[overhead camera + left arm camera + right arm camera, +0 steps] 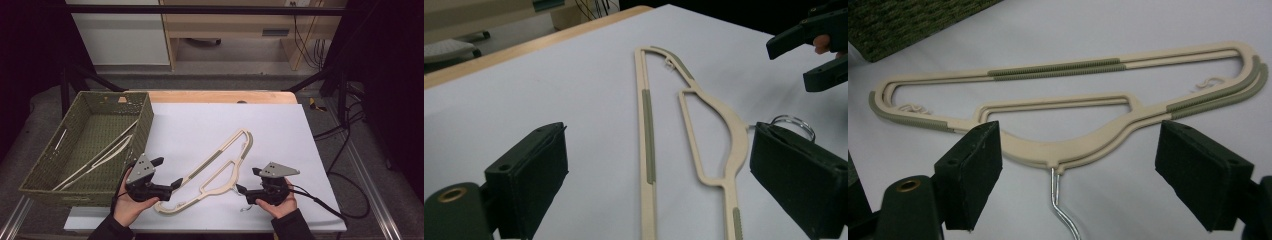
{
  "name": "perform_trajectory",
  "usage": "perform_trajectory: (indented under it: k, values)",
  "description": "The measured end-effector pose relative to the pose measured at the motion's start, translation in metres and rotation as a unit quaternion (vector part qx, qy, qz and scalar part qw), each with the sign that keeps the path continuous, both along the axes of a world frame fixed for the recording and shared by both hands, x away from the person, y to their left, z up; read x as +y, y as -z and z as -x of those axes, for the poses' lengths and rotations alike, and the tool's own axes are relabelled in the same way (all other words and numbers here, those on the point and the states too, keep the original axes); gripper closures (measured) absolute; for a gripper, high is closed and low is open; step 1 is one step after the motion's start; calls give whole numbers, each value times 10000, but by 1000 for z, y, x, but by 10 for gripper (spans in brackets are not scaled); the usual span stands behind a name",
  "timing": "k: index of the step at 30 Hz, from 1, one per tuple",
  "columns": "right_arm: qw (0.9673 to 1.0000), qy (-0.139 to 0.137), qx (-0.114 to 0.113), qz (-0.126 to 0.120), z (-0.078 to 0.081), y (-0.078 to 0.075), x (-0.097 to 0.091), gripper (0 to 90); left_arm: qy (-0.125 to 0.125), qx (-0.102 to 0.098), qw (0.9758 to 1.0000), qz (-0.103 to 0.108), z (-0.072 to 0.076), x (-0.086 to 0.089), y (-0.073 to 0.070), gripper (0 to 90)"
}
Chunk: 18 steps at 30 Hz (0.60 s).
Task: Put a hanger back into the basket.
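While both grippers' jaws are held open with nothing gripped, the hanger (215, 167) is seen lying flat on the white tabletop (280, 130), between the left gripper (170, 175) and the right gripper (247, 181). It is judged light, thin, stiff and a bit slippery. It is best gripped at the thick middle by its metal hook (1060, 202).

Light is dim and even, falling from overhead onto the pale sheet (210, 125) on the counter, which is the brightest area; the room beyond and to both sides of the tongs sinks into near black. Shadows under the hanger (215, 165) are faint and soft. The high view is grainy and slightly soft. In both gripper views the near pads (975, 170) blur, while the hanger between them stays fairly sharp.
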State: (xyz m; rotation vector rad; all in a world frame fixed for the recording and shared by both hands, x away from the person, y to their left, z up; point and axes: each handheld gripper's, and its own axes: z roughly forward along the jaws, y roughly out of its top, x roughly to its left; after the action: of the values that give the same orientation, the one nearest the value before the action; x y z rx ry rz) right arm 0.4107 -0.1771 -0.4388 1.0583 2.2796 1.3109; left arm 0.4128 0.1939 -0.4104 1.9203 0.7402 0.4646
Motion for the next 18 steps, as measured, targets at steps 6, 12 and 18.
perform_trajectory:
  k: [6,12,18]
  values:
    - [9997,-11,226,103,-1,11,8,315,33,135,9998,-111,0,-3,12,86]
    - [9983,-35,465,360,-3,27,17,444,64,255,9995,-157,-1,-7,20,86]
    - [9968,-172,616,472,-5,35,21,587,105,307,9992,-220,-1,-11,24,87]
